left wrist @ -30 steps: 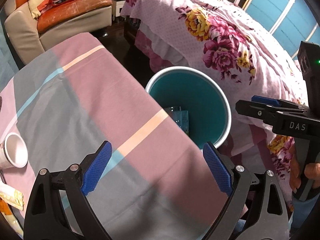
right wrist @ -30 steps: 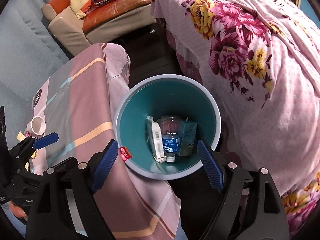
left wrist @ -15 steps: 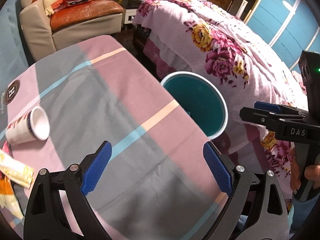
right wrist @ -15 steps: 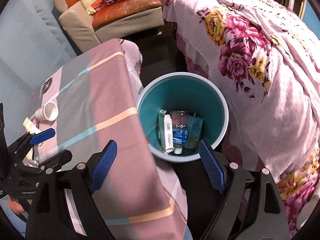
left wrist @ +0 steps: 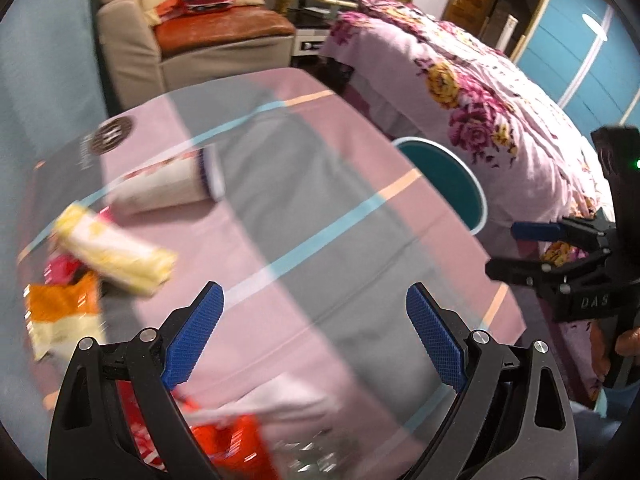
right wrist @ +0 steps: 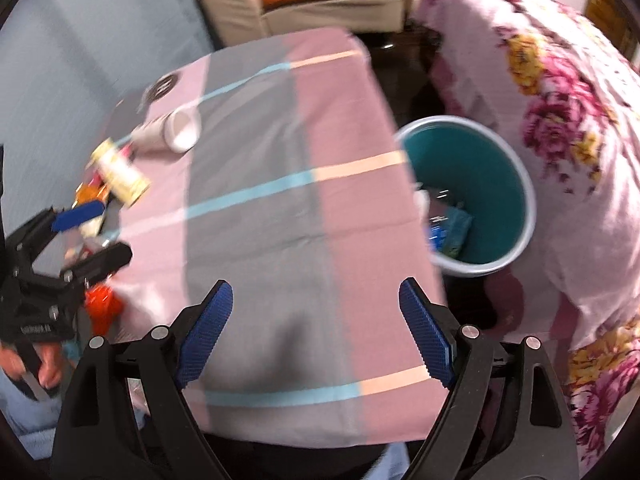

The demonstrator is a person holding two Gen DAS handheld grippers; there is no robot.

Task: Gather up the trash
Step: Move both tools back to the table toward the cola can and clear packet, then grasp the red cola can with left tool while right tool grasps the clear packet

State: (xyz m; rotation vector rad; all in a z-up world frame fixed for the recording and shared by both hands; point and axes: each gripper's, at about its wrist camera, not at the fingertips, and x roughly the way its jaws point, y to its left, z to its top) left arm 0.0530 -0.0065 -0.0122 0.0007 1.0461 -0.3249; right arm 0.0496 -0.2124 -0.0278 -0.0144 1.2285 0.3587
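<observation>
red wrapper [left wrist: 236,436] blurred, perhaps cut off below.

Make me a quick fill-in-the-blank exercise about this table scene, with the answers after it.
1. The paper cup lies on its ____.
2. The bin is teal inside and stands between the table and the ____.
3. Both the left gripper and the right gripper hold ____.
4. The yellow wrapper lies on the ____.

Answers: side; bed; nothing; table

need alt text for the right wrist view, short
The right gripper, jaws open and empty, hangs over a table draped in a pink and grey cloth. A tipped paper cup and snack wrappers lie at its left edge, and a teal bin holding trash stands beside a floral bed.
</observation>
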